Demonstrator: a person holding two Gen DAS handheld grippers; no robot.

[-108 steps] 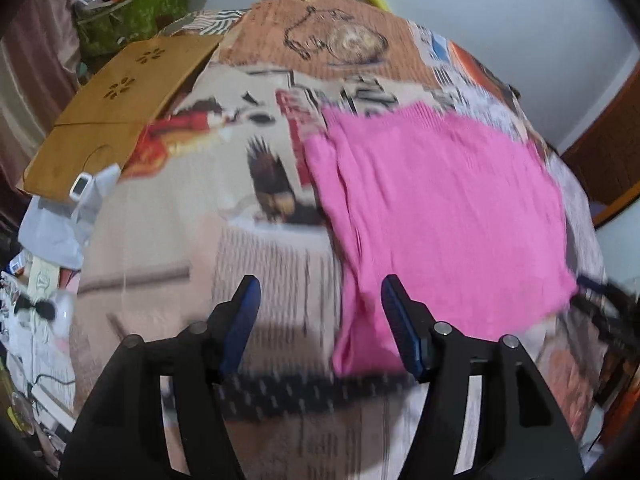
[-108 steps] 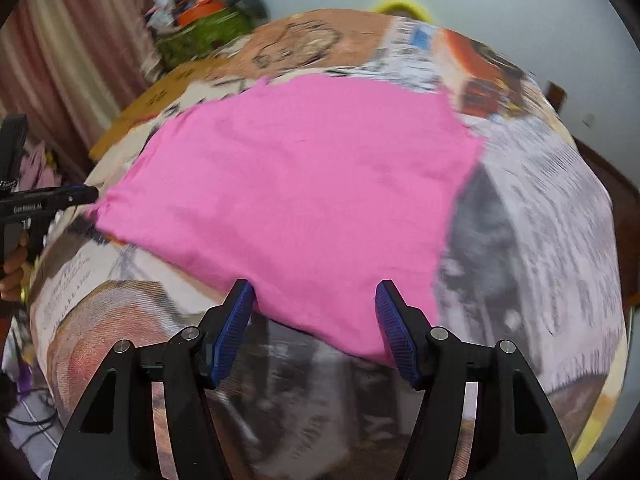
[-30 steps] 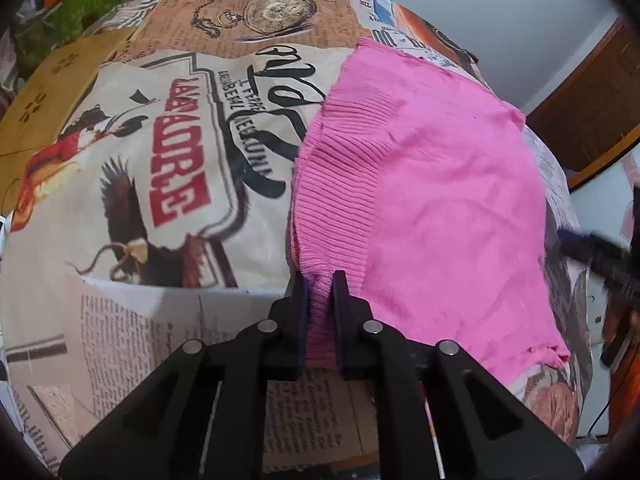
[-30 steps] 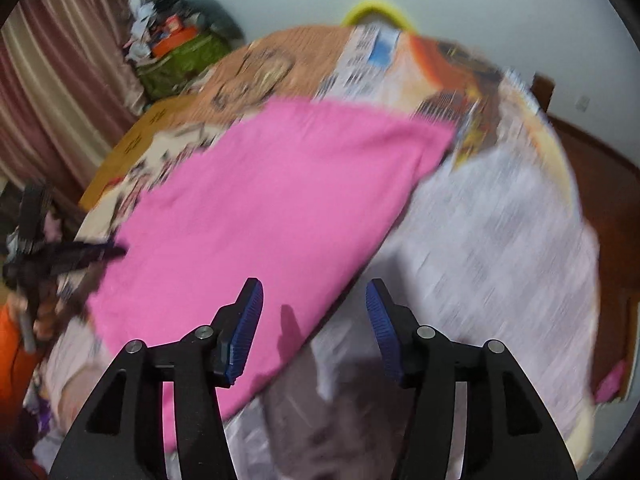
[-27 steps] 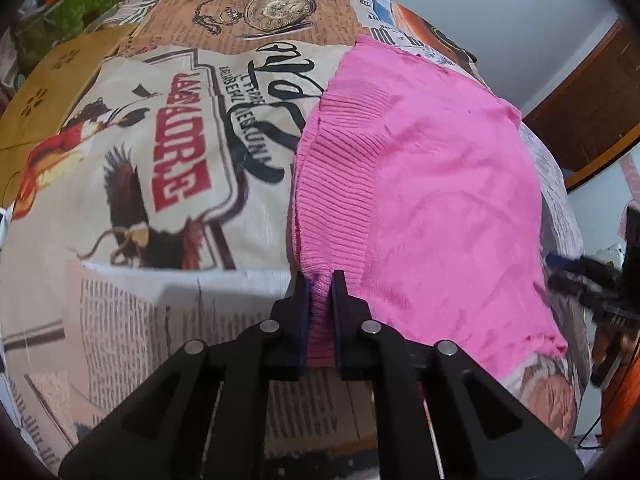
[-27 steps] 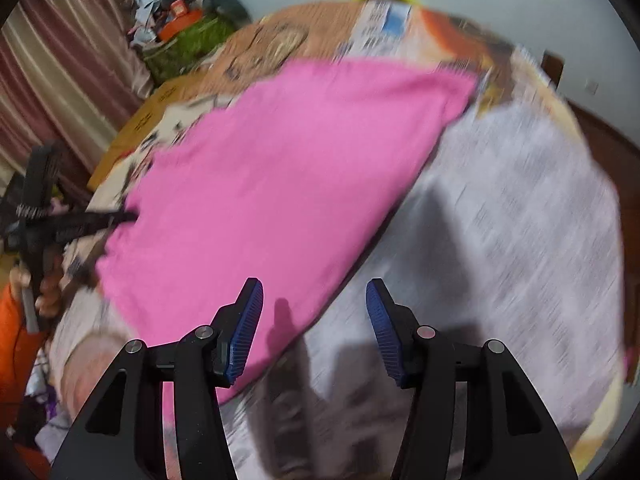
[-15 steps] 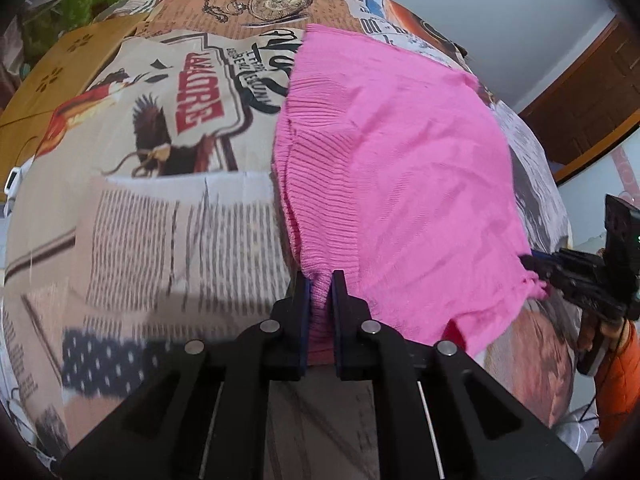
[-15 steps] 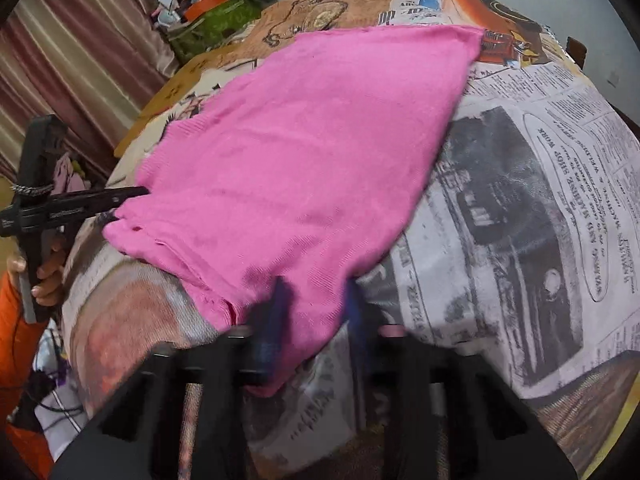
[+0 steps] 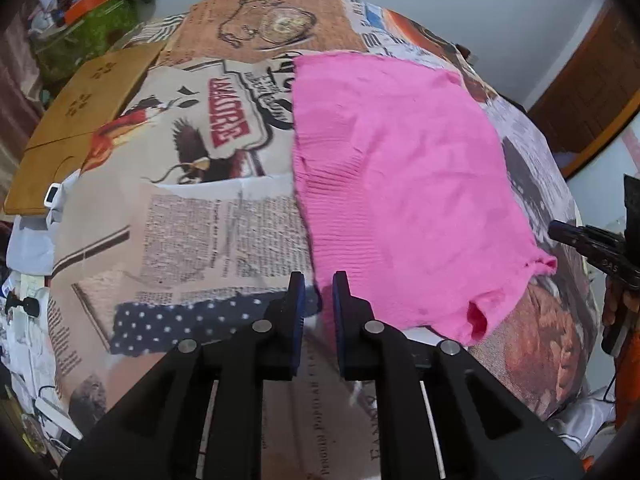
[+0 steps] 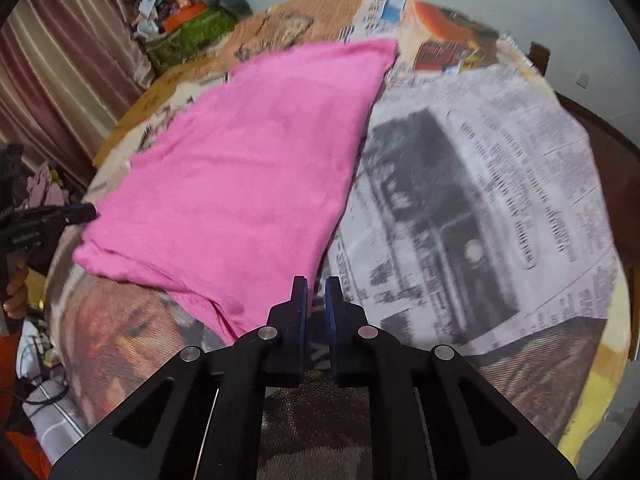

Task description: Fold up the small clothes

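A pink knit garment [image 9: 400, 184] lies flat on a newspaper-print cover [image 9: 192, 224]; it also shows in the right wrist view [image 10: 248, 176]. My left gripper [image 9: 319, 292] is at the garment's near left corner, jaws a narrow gap apart, with the cloth's edge just beyond the tips, not clamped. My right gripper [image 10: 316, 292] is nearly shut at the garment's near right corner, and nothing shows between its jaws. Each gripper shows in the other's view, the right one [image 9: 584, 244] and the left one [image 10: 48, 216].
A wooden board [image 9: 84, 112] lies at the far left of the cover. A green bag with clutter [image 9: 84, 32] stands behind it. Curtains [image 10: 60, 60] hang at the left. Cables and small items [image 9: 24, 320] lie off the near left edge.
Both grippers pulled the garment toward me. My left gripper was clamped on the corner and has now parted and let it go. My right gripper closed from wide open to almost shut.
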